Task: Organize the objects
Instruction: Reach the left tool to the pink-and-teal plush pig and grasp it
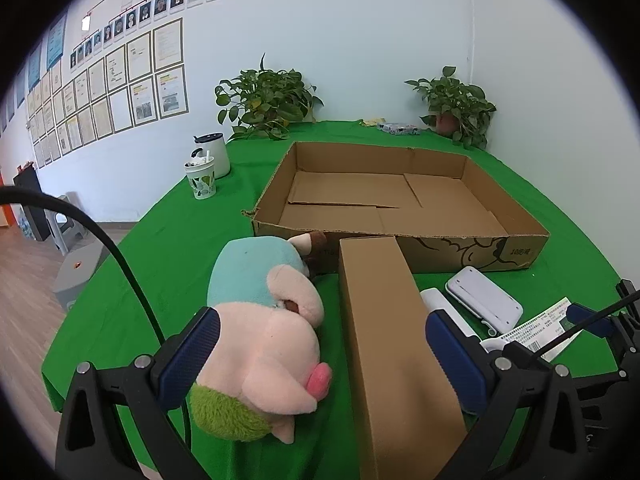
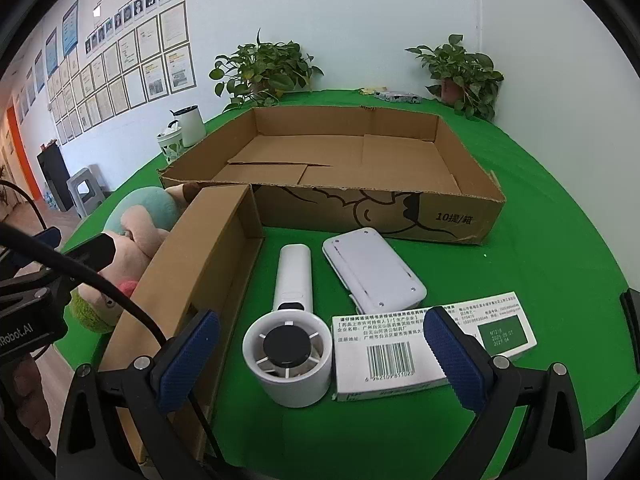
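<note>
A large open cardboard tray [image 1: 472, 250] [image 2: 400, 216] stands empty on the green cloth. In front of it lie a plush pig [image 1: 268, 340] [image 2: 136, 240], a long narrow cardboard box [image 1: 388, 340] [image 2: 200, 264], a white handheld fan [image 2: 290, 344] [image 1: 438, 300], a white flat device [image 2: 372, 270] [image 1: 484, 298] and a medicine box [image 2: 408, 348] [image 1: 552, 328]. My left gripper [image 1: 320, 360] is open, its jaws spanning the pig's head and the narrow box. My right gripper [image 2: 320, 354] is open, its jaws either side of the fan head and medicine box.
Two potted plants [image 1: 268, 100] [image 1: 456, 108] stand at the back of the table. A white canister [image 1: 214, 154] and a paper cup [image 1: 200, 178] stand at the back left. A small packet [image 1: 398, 128] lies at the back. The table edge drops to a wooden floor at the left.
</note>
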Tool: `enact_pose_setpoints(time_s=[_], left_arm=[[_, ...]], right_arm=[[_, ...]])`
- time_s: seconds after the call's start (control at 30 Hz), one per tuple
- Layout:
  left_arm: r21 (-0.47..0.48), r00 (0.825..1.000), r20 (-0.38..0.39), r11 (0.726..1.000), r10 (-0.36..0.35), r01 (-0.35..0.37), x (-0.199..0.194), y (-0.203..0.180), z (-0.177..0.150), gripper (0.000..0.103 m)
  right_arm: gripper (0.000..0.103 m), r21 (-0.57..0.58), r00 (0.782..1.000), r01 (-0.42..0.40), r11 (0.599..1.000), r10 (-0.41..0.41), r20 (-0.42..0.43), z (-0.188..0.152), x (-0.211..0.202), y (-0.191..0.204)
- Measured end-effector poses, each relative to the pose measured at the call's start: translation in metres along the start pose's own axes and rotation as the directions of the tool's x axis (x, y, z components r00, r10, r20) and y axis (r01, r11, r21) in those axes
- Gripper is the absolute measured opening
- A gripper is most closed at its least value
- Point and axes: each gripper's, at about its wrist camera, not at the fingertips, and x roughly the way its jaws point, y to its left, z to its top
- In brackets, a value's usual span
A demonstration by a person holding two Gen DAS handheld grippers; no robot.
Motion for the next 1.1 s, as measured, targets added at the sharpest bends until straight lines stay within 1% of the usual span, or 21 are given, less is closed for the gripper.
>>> enact_pose_setpoints(time_s=[0.17,0.3,0.43,0.67,0.77,0.87,0.93,1.1], left_arm=[[0.019,0.999,-0.028,1.0,-0.025,0.025,0.012,-0.01,0.012,0.102],[0.031,0.997,-0.052,0.998,-0.049,0.051,0.02,-0.015,0.019,0.102],[0.052,0.996,-0.072,0.997,-0.059,0.063,0.027,-0.018,0.025,0.102],[0.078,0.991,-0.083,0.99,-0.107,0.113,0.036,-0.017,0.025,0.102],[0.06,0.99,-0.079,0.991,-0.118,0.122,0.037,-0.013,0.024,0.102],[0.036,0.991,-0.067,0.992,-0.117,0.119,0.034,-0.01,0.022,0.102],[0.019,0.993,-0.059,0.994,-0.107,0.108,0.03,-0.009,0.023,0.102],[-0.026,0.998,-0.045,0.999,-0.045,0.044,0.018,-0.004,0.017,0.102]], right_arm=[[0.103,0.039,0.999,-0.023,0.999,0.024,-0.024,0.009,0.018,-0.013],[0.103,0.07,0.999,-0.014,0.997,0.017,-0.034,0.017,0.03,-0.022],[0.103,0.102,0.999,0.006,0.995,-0.002,-0.043,0.023,0.035,-0.029],[0.103,0.132,0.997,0.06,0.989,-0.053,-0.055,0.024,0.038,-0.03],[0.103,0.123,0.995,0.073,0.99,-0.064,-0.071,0.022,0.039,-0.027],[0.103,0.094,0.995,0.075,0.993,-0.068,-0.074,0.022,0.036,-0.024],[0.103,0.076,0.995,0.063,0.995,-0.057,-0.079,0.022,0.033,-0.023],[0.103,0.011,0.997,0.02,1.0,-0.019,-0.081,0.023,0.028,-0.018]])
